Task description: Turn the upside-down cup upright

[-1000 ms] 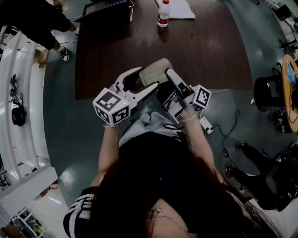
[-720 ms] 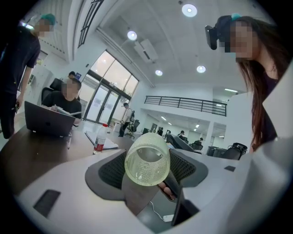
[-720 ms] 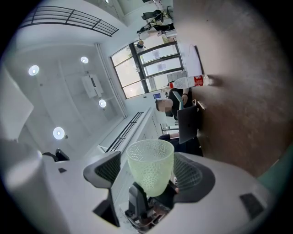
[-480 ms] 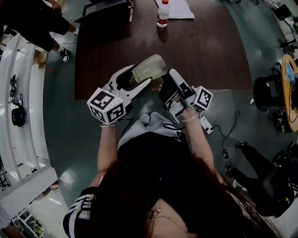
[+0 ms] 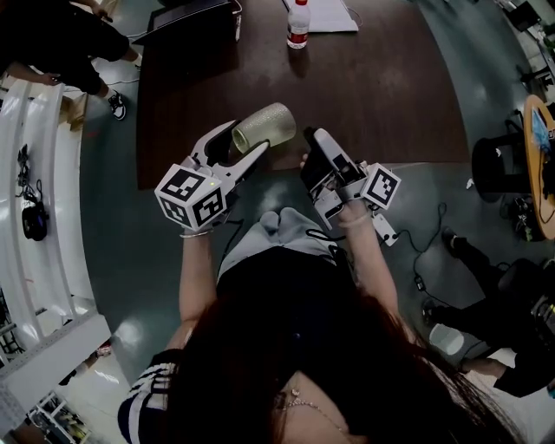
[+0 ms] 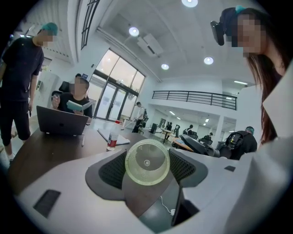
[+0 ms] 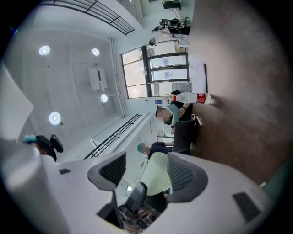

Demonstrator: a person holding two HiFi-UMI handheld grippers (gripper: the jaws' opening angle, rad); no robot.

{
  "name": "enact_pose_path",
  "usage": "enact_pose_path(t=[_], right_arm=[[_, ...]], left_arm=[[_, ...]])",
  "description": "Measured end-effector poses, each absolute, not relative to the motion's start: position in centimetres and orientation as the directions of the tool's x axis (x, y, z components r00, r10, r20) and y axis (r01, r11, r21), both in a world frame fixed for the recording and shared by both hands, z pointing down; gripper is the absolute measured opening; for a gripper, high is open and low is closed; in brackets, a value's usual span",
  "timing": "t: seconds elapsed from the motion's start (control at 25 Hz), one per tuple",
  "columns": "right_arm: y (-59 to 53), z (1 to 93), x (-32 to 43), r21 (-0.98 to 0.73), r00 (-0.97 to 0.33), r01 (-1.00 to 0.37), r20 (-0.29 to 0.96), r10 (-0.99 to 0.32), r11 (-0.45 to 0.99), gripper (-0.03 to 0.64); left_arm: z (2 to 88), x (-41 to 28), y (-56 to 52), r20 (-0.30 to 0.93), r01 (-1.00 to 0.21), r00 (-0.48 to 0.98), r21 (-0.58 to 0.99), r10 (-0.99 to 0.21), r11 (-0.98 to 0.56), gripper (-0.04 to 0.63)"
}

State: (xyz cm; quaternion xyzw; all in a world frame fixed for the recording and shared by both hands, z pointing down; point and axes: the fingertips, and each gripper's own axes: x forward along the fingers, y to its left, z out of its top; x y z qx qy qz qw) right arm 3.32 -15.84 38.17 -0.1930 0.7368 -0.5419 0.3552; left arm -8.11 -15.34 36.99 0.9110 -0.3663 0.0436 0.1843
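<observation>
The pale green translucent cup point(image 5: 264, 127) hangs on its side above the near edge of the dark table point(image 5: 381, 87). My left gripper point(image 5: 243, 139) is shut on it, one pad on each side. In the left gripper view the cup point(image 6: 147, 170) shows a round end between the pads of the left gripper point(image 6: 146, 157). My right gripper point(image 5: 314, 153) hovers just right of the cup, apart from it. Its jaws have just been closing a little and nothing is pressed between them. In the right gripper view the cup point(image 7: 158, 176) shows beyond the right gripper point(image 7: 145, 167).
On the far side of the table stand a water bottle point(image 5: 297, 24), a laptop point(image 5: 195, 12) and papers point(image 5: 334, 14). A person stands at the far left corner. White shelving point(image 5: 35, 173) runs along the left, and a chair point(image 5: 499, 169) stands at the right.
My left gripper has carried the cup leftward and farther onto the table edge, away from the right gripper. The right gripper stayed in place, rolled slightly, and its jaws narrowed.
</observation>
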Motion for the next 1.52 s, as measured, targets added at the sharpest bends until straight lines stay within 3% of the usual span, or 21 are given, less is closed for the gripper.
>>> enact_pose_path(t=[0.24,0.52,0.88,1.52], right_arm=[[-15.8,37.9,3.4,-0.918,-0.686,0.025,-0.304,-0.661,0.396,0.15],[-16.8,38.9,4.9,-0.919,-0.672,-0.033,-0.27,-0.69,0.392,0.067],[-17.0,40.3,5.5,-0.927,-0.659,-0.085,-0.223,-0.718,0.366,0.018],[-16.3,43.1,6.8,-0.948,-0.668,-0.109,-0.154,-0.728,0.3,0.017]], left_arm=[[38.1,-8.1,-16.1,0.248,-0.693,0.719,0.314,-0.649,-0.648,0.291],[40.2,-6.5,-17.1,0.304,-0.693,0.721,0.297,-0.623,-0.657,0.281],[42.9,-6.4,-19.0,0.307,-0.689,0.724,0.298,-0.618,-0.66,0.279],[48.9,-3.7,-22.8,0.343,-0.699,0.712,0.262,-0.613,-0.665,0.278]])
